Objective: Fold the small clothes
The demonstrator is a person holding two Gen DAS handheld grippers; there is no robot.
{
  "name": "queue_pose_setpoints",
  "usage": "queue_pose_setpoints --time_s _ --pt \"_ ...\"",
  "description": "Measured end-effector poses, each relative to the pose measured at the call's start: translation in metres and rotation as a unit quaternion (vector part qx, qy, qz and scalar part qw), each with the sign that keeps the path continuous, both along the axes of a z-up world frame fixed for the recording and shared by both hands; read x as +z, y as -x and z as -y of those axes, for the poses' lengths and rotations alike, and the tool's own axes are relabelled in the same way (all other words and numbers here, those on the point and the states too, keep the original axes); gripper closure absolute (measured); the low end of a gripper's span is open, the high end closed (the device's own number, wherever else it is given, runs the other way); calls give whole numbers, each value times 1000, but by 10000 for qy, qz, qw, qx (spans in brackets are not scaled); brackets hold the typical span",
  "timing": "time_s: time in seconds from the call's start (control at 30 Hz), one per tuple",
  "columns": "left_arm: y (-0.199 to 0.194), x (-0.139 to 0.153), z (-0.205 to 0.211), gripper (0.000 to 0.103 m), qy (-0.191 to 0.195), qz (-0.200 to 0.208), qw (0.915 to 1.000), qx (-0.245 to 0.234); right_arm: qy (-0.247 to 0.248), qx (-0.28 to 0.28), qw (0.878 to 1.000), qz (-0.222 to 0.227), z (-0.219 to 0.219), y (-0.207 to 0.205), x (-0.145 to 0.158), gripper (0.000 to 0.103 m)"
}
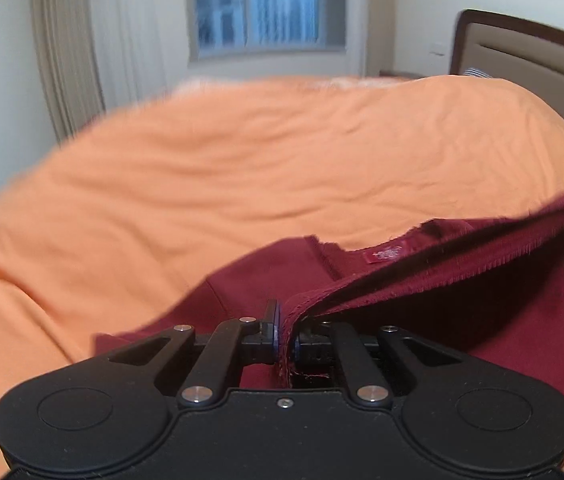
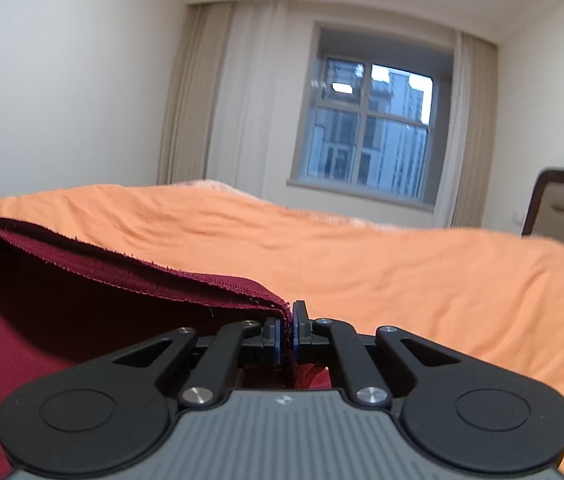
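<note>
I am holding a dark red garment (image 1: 266, 276) over the orange bed cover (image 1: 202, 184), and it is behaving like a light, soft knit: it is sagging wherever nothing supports it, and its raw, slightly frayed hem (image 2: 130, 276) is stretching in a shallow curve between my two tongs. Nothing here is fragile or slippery, but I am judging that the cloth will bunch and drift if I let the span go slack, so the best places to hold it are the two ends of that hem, right where I am gripping now. My left tongs (image 1: 286, 334) are pressed together, pinching a gathered fold of the hem between the blue pads. My right tongs (image 2: 287, 330) are likewise pressed together, pinching the other end of the same edge. The rest of the garment is lying flat on the bed below the lifted edge, with a small red label (image 1: 385, 256) showing near its neckline.
</note>
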State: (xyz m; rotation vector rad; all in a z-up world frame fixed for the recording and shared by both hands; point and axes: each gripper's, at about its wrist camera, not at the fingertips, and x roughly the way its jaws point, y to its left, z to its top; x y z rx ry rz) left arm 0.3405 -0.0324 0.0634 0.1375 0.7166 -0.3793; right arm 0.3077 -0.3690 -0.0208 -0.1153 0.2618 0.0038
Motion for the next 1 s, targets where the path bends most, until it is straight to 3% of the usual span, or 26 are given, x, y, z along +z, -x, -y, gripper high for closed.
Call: queue_pose_setpoints --time_s 0.17,0.23,0.3,0.37,0.43,0.53,0.6,0.73,0.83,1.0 --pt "-35 -20 1 96 159 -307 9994 77 -74 -279 9994 -195 -2 -25 -17 96" --pt "-39 -30 5 90 138 -400 9990 128 -133 -395 9986 -322 -5 -23 -28 90" --pt "-37 -33 3 81 167 -384 9988 243 -174 -575 9976 -338 -4 -20 -34 68" --pt "-33 -31 -3 66 276 -370 9984 327 -299 -763 9963 -260 3 -18 -34 24" --pt "-36 -30 -11 42 494 -509 9967 394 -465 -891 9949 -117 11 -12 -32 7" --pt "-35 -22 -27 19 921 -585 9922 604 -504 -1075 9929 5 23 -1 -24 5" --pt "-33 -13 -36 13 1056 -498 9904 739 -481 -1107 9927 39 23 9 -24 1" --pt "-29 7 -53 9 1113 -246 9879 1050 -302 -927 9952 27 14 22 -25 0" --pt "-22 20 -60 6 949 -33 9881 1208 -81 -763 9971 -27 3 24 -26 0" --pt "4 18 -47 1 823 171 9942 674 219 -459 9987 9 -10 31 -28 0"
